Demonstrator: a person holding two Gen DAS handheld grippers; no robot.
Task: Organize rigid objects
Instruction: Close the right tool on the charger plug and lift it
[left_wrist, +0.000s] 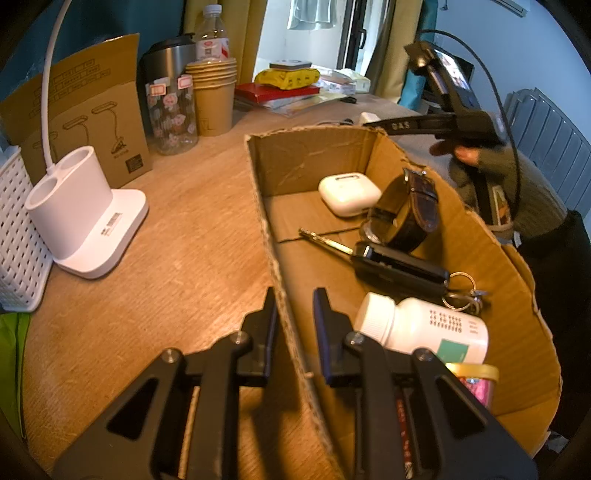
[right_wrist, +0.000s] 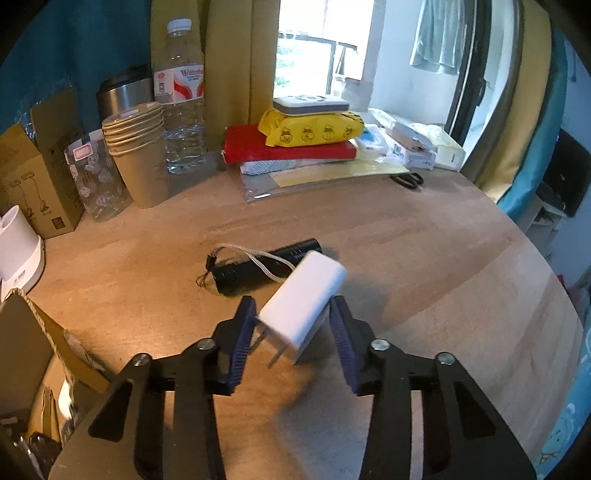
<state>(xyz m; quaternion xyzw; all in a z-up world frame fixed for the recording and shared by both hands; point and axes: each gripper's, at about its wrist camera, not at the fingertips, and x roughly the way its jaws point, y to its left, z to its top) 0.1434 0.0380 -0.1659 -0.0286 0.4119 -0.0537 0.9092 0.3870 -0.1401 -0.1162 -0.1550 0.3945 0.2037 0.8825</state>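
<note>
An open cardboard box (left_wrist: 306, 162) holds a white earbud case (left_wrist: 349, 194), a black-strapped watch (left_wrist: 410, 214), a car key (left_wrist: 399, 267), a white pill bottle (left_wrist: 424, 328) and a pink jar (left_wrist: 474, 380). My left gripper (left_wrist: 295, 299) is shut on the box's left wall, one finger on each side. In the right wrist view, my right gripper (right_wrist: 292, 301) is shut on a white plug charger (right_wrist: 304, 306), which is tilted with its prongs toward the camera. A black flashlight (right_wrist: 258, 266) with a cord lies on the table just beyond. The box corner (right_wrist: 37, 321) shows at lower left.
Along the back stand paper cups (right_wrist: 136, 155), a water bottle (right_wrist: 183, 99), a patterned glass jar (left_wrist: 171, 114) and a steel tumbler (left_wrist: 168, 62). A white lamp base (left_wrist: 81, 214) and a white basket (left_wrist: 18, 236) sit left. Stacked books with a yellow pack (right_wrist: 310, 129) and scissors (right_wrist: 408, 180) lie beyond.
</note>
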